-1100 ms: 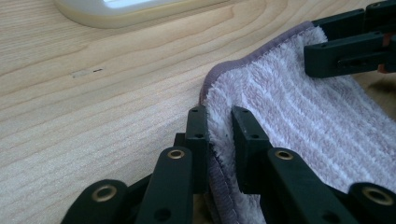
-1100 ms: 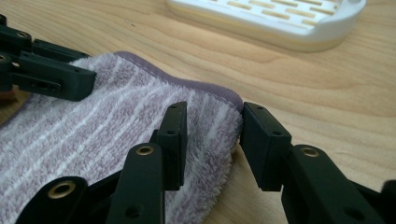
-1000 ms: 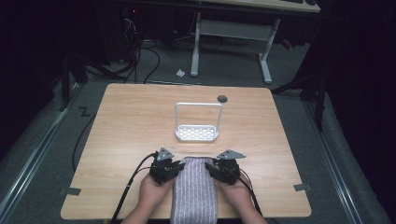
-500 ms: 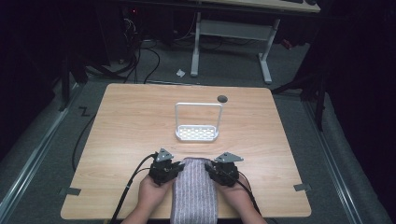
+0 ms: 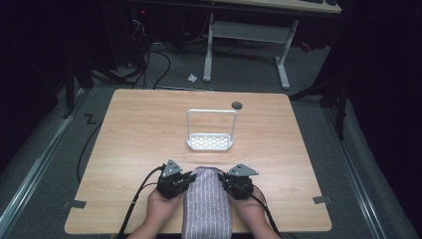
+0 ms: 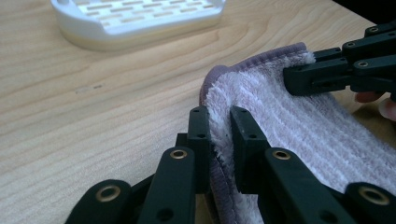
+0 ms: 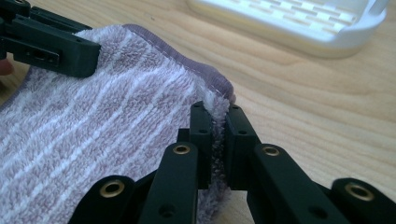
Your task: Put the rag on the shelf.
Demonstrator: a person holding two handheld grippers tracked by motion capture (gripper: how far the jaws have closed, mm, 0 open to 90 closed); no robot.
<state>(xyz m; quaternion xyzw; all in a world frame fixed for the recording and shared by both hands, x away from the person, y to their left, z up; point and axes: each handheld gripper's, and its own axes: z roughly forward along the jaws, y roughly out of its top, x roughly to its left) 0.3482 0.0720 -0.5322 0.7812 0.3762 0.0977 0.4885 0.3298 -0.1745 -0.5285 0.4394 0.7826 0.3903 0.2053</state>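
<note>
Towel (image 5: 206, 209): fluffy lilac, pale stripes, darker hem | left gripper (image 6: 219, 135), right gripper (image 7: 217, 128): each clamped on its edge

A towel (image 5: 207, 206) lay on the tabletop (image 5: 124, 139) at its near edge, between the left gripper (image 5: 175, 182) on its left side and the right gripper (image 5: 238, 184) on its right. Behind the towel, nearer the tabletop's middle, stood a rack (image 5: 210, 141).
</note>
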